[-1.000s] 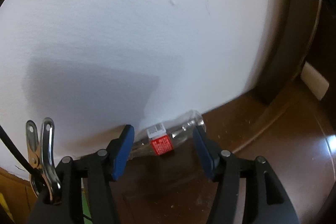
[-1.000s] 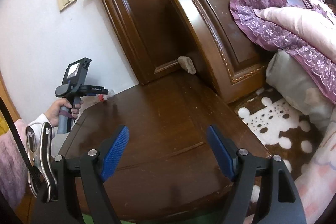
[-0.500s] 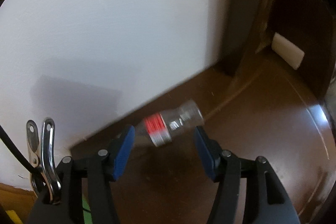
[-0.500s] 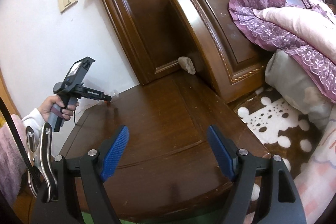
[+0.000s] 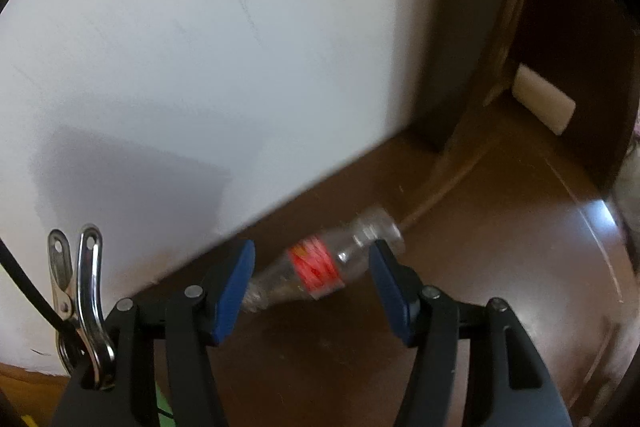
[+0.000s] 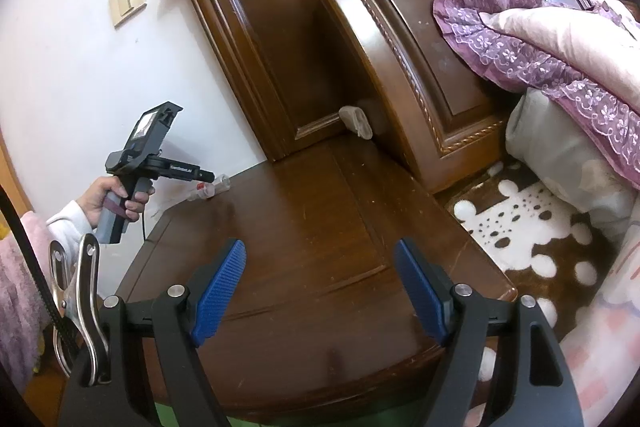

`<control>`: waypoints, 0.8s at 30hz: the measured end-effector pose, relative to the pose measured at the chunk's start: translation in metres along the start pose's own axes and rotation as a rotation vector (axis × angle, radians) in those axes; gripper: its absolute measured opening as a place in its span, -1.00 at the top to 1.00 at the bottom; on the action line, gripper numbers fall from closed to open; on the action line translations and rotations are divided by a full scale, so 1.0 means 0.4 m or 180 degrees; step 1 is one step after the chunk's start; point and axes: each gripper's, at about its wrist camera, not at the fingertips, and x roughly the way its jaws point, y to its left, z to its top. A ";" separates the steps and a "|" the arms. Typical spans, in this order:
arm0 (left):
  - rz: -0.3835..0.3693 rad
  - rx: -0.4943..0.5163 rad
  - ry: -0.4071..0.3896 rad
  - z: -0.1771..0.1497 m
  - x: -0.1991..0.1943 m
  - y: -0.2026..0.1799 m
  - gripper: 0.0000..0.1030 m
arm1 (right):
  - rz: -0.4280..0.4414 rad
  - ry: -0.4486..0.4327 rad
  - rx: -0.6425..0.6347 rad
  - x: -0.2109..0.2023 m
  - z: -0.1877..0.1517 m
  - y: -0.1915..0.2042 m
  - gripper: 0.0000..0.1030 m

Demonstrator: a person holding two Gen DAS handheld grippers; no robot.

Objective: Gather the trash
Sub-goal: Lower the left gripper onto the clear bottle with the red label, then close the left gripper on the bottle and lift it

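The clear plastic bottle (image 5: 320,269) with a red label lay on its side on the dark wooden nightstand (image 5: 500,267), low in the middle of the left wrist frame. Its long axis ran from lower left to upper right, the narrow neck end pointing upper right along the white wall (image 5: 200,47). Motion blur smeared it, and its base end was hidden behind the left blue pad.

The left gripper (image 5: 312,271) was spread wide with the bottle between its pads; contact could not be made out. A white block (image 5: 544,99) sat by the headboard in the upper right.

In the right wrist frame the bottle (image 6: 210,189) appeared small at middle left, partly covered by the left gripper (image 6: 206,177). The right gripper (image 6: 320,287) hung unclenched and empty over the nightstand (image 6: 320,207), bedding (image 6: 560,39) at the right.
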 end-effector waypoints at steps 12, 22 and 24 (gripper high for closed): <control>-0.0094 0.0159 0.0101 -0.036 0.006 -0.063 -0.05 | 0.0048 0.0021 -0.0028 0.012 0.004 0.023 -0.54; -0.0076 -0.0287 0.0079 -0.044 -0.009 0.007 0.25 | 0.0066 0.0019 -0.0075 0.009 -0.003 0.042 -0.54; 0.0032 -0.0533 0.0070 -0.059 -0.024 0.041 0.15 | 0.0070 0.0000 -0.0061 0.005 -0.002 0.037 -0.54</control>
